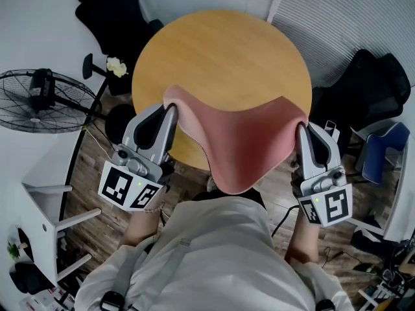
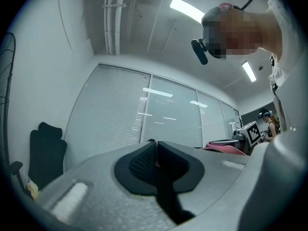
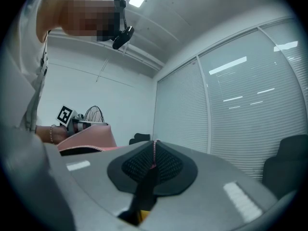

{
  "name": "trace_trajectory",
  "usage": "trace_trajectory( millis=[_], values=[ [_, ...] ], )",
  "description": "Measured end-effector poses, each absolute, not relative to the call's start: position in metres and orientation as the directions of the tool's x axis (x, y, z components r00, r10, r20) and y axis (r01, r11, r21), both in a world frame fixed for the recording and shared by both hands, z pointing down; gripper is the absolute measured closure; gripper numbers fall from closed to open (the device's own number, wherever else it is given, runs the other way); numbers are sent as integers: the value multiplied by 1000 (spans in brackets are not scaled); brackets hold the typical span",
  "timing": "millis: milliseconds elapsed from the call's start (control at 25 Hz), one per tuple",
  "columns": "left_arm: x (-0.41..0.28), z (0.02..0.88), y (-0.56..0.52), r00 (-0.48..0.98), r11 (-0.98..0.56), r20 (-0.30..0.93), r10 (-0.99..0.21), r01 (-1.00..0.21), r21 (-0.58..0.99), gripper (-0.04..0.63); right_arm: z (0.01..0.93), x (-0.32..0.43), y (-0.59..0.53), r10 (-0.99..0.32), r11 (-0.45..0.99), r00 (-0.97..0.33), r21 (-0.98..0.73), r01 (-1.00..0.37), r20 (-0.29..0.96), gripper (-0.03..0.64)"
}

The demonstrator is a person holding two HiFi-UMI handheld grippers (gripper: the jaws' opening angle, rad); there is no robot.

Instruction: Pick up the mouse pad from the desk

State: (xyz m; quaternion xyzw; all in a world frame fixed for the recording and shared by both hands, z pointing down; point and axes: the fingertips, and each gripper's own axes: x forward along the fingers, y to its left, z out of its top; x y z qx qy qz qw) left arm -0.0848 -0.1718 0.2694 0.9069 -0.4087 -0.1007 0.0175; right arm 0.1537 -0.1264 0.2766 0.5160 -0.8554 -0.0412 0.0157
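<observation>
A pink mouse pad [image 1: 241, 141] hangs slack in the air above the near edge of the round wooden desk [image 1: 220, 57]. My left gripper [image 1: 172, 111] is shut on the pad's left corner. My right gripper [image 1: 301, 129] is shut on its right corner. The pad sags between them toward the person's chest. In the left gripper view the jaws [image 2: 155, 154] pinch a thin pink edge, and the far side of the mouse pad [image 2: 230, 148] shows at the right. In the right gripper view the jaws [image 3: 153, 158] clamp a stitched pink edge, with the mouse pad [image 3: 86, 137] stretching left.
A floor fan [image 1: 45, 100] stands at the left beside a white shelf [image 1: 45, 203]. Black office chairs sit behind the desk [image 1: 113, 11] and at the right [image 1: 366, 86]. Cables and clutter lie on the wooden floor at the right [image 1: 382, 264].
</observation>
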Motion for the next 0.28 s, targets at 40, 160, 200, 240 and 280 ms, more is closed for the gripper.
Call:
trace_trajectory(
  millis=[40, 160, 200, 240, 280],
  values=[
    [-85, 269, -172, 646, -666, -169, -744, -737, 114, 580, 277, 154, -126, -884, 464, -467, 86, -882, -16, 601],
    [-85, 269, -172, 646, -666, -170, -744, -737, 115, 580, 276, 153, -126, -885, 463, -466, 86, -882, -16, 601],
    [-86, 268, -172, 646, -666, -171, -744, -737, 116, 580, 276, 153, -127, -885, 463, -466, 87, -882, -15, 601],
    [-86, 268, -172, 646, -666, -171, -744, -736, 117, 580, 275, 152, -127, -885, 462, -465, 87, -882, -14, 601],
    [-87, 268, -172, 646, -667, -171, -744, -736, 117, 580, 275, 152, -127, -885, 462, -465, 88, -883, -13, 601]
  ],
)
